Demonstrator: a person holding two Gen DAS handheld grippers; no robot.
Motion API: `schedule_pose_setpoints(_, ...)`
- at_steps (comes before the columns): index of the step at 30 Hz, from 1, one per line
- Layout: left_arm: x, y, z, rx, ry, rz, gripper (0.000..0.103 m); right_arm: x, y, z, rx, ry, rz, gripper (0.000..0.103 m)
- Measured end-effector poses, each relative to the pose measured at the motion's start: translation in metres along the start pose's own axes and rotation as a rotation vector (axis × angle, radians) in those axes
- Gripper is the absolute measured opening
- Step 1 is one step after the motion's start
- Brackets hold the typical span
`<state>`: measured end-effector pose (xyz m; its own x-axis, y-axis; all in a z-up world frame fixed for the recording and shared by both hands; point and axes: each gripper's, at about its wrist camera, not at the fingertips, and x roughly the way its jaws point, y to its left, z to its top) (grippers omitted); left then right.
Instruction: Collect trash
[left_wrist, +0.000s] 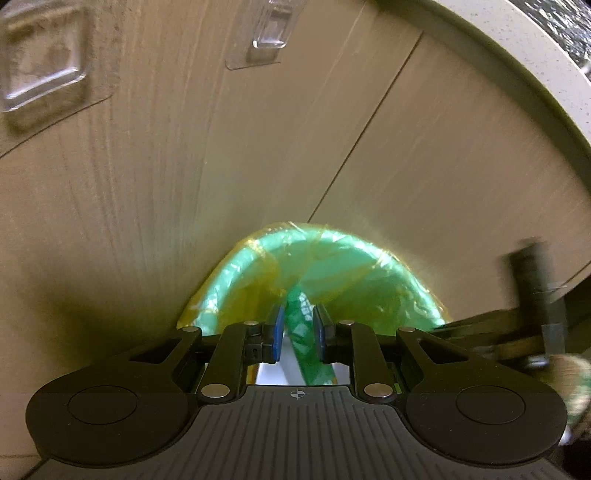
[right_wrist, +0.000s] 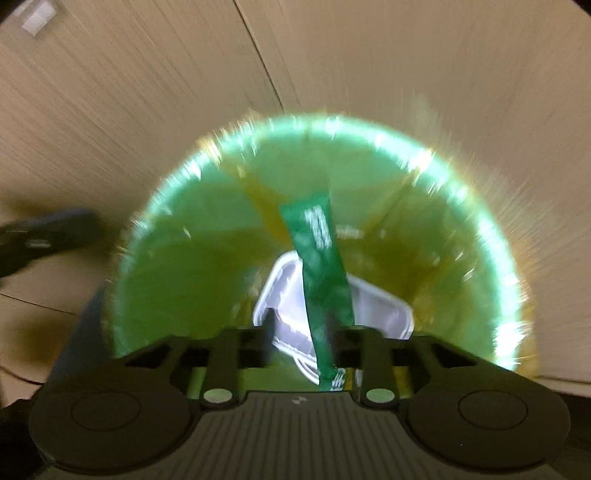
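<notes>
Both grippers' jaws straddle green wrappers (right_wrist: 323, 273) with unreadable white print: left (left_wrist: 298, 325) pinching, right (right_wrist: 303, 332) released.

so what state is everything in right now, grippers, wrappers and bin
left gripper: narrow gap, wrapper between the pads, grip unclear
left green wrapper: crumpled, hanging between the pads
right gripper: open, above the bin
right green wrapper: between the open fingers, pointing into the bin
bin: open, lined with a green bag
white container: lying inside the bin
</notes>
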<state>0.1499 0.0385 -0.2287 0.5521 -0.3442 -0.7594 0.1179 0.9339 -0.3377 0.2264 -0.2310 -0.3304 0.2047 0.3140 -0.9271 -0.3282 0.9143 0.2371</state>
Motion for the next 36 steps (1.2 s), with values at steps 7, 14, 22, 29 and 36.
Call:
schedule_pose_setpoints(7,-0.003,-0.007,-0.015,0.04,0.053,0.036,0.02,0.112,0.0,0.006,0.014,0.169,-0.172,0.044)
schedule_pose_setpoints(14,-0.012,0.008,-0.018,0.007,0.035,0.017,0.02,0.064,0.001,0.007,0.061,0.046,-0.158,0.0)
schedule_pose_setpoints(22,-0.017,0.014,-0.017,-0.038,0.026,0.014,0.02,-0.07,0.025,0.018,-0.125,-0.227,-0.073,0.001)
schedule_pose_setpoints(29,-0.015,0.013,-0.02,-0.026,0.021,0.028,0.02,0.026,0.024,0.011,-0.091,-0.032,-0.132,0.072)
schedule_pose_setpoints(36,0.003,0.022,-0.029,-0.037,0.077,0.021,0.02,0.126,0.013,-0.002,0.031,0.098,-0.225,0.057)
